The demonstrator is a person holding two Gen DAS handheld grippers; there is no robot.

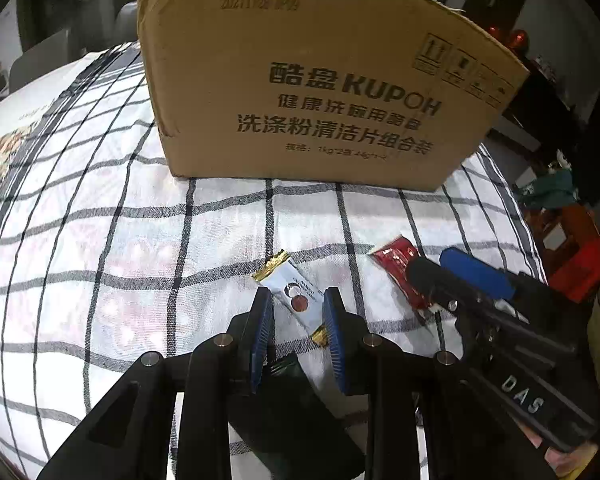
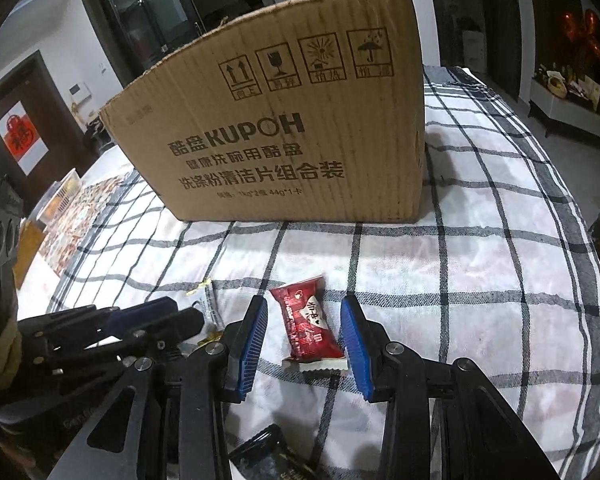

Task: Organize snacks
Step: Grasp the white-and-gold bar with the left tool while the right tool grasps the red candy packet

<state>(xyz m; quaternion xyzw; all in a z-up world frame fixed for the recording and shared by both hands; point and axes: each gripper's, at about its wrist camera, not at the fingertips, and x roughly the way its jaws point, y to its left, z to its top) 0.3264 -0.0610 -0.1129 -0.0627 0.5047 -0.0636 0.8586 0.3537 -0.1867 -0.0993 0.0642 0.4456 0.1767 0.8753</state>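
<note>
Behind both snacks, cardboard box (image 1: pixel 300 92), left claw (image 1: pixel 296 300) straddling white snack (image 1: pixel 294 294) ungripped, right claw (image 2: pixel 304 312) likewise around red snack (image 2: pixel 310 328).

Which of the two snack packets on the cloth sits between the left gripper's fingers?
The white snack packet with gold crimped ends, framed by the left gripper. The red snack packet lies between the right gripper's fingers instead.

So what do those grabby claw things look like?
Both are black plastic claws with jointed arms held by round silver pins. Each finger ends in a flat blue ribbed pad. The left gripper and the right gripper look alike. White letters "DAS" mark the right one's side, seen from the left camera.
</note>
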